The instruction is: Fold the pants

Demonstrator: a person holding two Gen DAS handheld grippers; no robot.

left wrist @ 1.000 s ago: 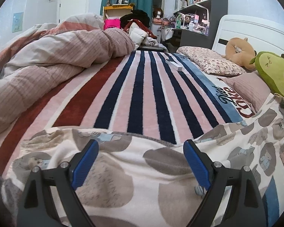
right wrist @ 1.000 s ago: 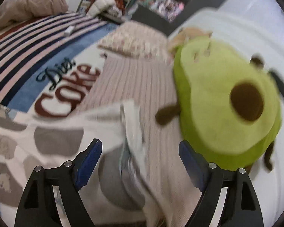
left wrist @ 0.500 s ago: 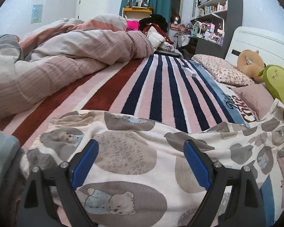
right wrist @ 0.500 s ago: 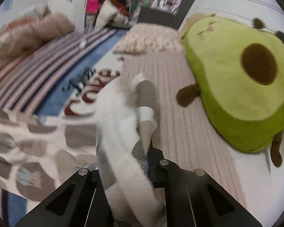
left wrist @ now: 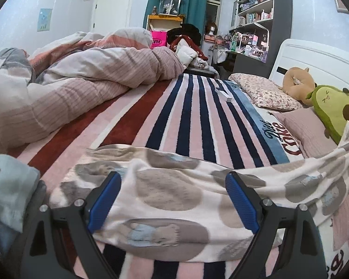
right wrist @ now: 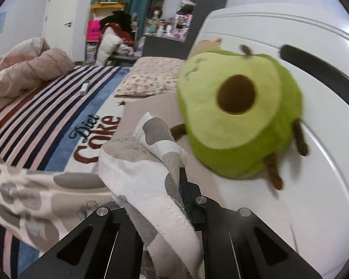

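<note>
The pants (left wrist: 290, 174) are cream with grey blobs and small bear prints, and they lie across the striped blanket (left wrist: 186, 116). My left gripper (left wrist: 173, 202) hovers over one end of them, its blue pads (left wrist: 104, 200) spread wide, the cloth passing beneath and between them with no pinch. In the right wrist view the other end of the pants (right wrist: 137, 174) is bunched up and lifted off the bed. My right gripper (right wrist: 172, 181) is shut on that bunch, and the cloth hides its left fingertip.
A green avocado plush (right wrist: 235, 116) sits just right of the held cloth, against the white headboard (right wrist: 290, 46). A heaped pink duvet (left wrist: 69, 88) fills the bed's left side. A floral pillow (left wrist: 263, 90), a small white box (left wrist: 224, 94) and a light blue cloth (left wrist: 7, 186) lie around.
My right gripper went from open to shut on the pants' edge and has raised it. My left gripper, still open, has drawn back and up, so more of the pants shows.
</note>
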